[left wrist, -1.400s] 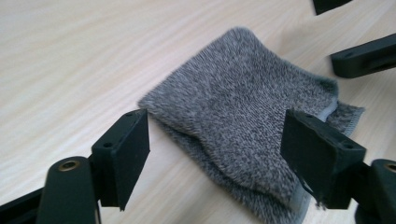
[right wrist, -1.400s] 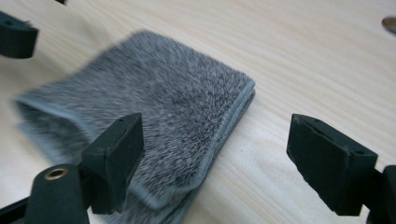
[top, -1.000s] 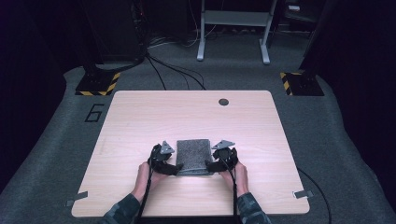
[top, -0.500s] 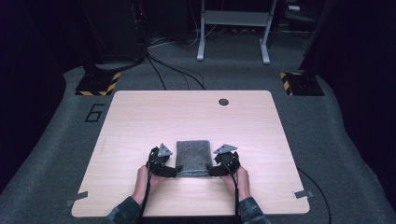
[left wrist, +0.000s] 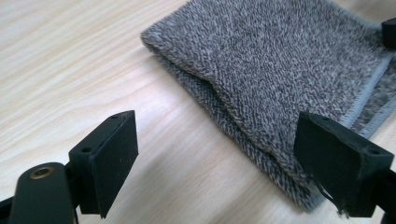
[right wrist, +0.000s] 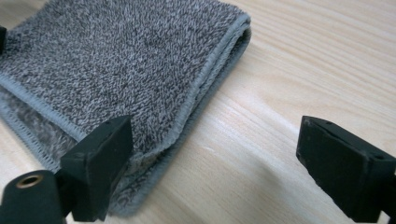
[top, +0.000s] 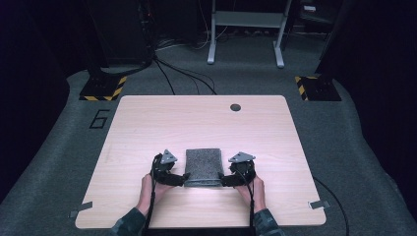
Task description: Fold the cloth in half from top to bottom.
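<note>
Surroundings: a round dark hole [top: 235, 107] sits in the far part of the pale wooden surface [top: 147, 128], well apart from the work; black cables [top: 182, 73] run over the grey floor beyond it.
In the way: nothing lies between either claw and the cloth.
Towel: a folded grey towel [top: 203, 167] lies flat near the person's edge of the surface, between the two claws.
Left claw [left wrist: 215, 161]: spread wide, jaws just opening further, pinching nothing; the towel's near corner lies between the jaws, by the right one.
Right claw [right wrist: 212, 163]: spread wide, also just opening, gripping nothing; the towel's hemmed corner sits by its left jaw.
Hands: left hand [top: 148, 189] and right hand [top: 253, 189] rest low at the towel's near corners, claws angled inward.
</note>
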Motion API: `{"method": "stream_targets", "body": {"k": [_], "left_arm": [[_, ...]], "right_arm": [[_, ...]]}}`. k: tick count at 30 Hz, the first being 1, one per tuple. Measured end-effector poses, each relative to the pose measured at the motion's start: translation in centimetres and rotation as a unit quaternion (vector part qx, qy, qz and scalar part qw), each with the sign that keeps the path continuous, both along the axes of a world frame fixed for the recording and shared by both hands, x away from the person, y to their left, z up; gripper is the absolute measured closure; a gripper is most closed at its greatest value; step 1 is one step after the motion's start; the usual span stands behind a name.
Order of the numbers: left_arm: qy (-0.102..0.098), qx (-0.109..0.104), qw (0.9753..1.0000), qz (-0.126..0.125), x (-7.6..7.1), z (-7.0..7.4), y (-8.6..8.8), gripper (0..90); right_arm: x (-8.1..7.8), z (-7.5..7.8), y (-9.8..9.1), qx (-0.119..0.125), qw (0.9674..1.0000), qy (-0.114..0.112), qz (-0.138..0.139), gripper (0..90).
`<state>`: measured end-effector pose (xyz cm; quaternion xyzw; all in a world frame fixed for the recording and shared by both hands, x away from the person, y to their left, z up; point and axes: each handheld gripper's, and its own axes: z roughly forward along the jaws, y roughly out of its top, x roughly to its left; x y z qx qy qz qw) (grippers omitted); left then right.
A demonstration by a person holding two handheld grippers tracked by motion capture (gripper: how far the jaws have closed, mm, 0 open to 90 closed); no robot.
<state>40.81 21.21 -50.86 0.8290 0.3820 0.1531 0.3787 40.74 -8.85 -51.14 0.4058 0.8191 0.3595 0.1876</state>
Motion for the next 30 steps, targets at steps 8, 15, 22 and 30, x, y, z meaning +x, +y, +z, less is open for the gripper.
{"method": "stream_targets", "body": {"k": [8,15,22,30], "left_arm": [[-0.02,-0.005,0.9993,0.03,-1.9,1.8,3.8,10.2],[-0.025,-0.003,0.9968,0.075,-3.1,1.4,7.7,8.1],[-0.011,0.002,0.9919,0.126,-3.5,-0.2,12.1,6.6],[-0.001,0.019,0.9873,0.157,-3.7,-2.2,14.6,6.3]], "right_arm": [[-1.2,1.6,-3.5,0.03,0.9987,-0.025,-0.032,9.4],[-1.8,1.6,-7.4,0.014,0.997,-0.034,-0.068,9.7],[-2.9,0.4,-12.9,0.0,0.9908,-0.024,-0.134,9.6],[-3.0,-1.6,-17.0,-0.004,0.9829,-0.003,-0.184,8.7]]}}
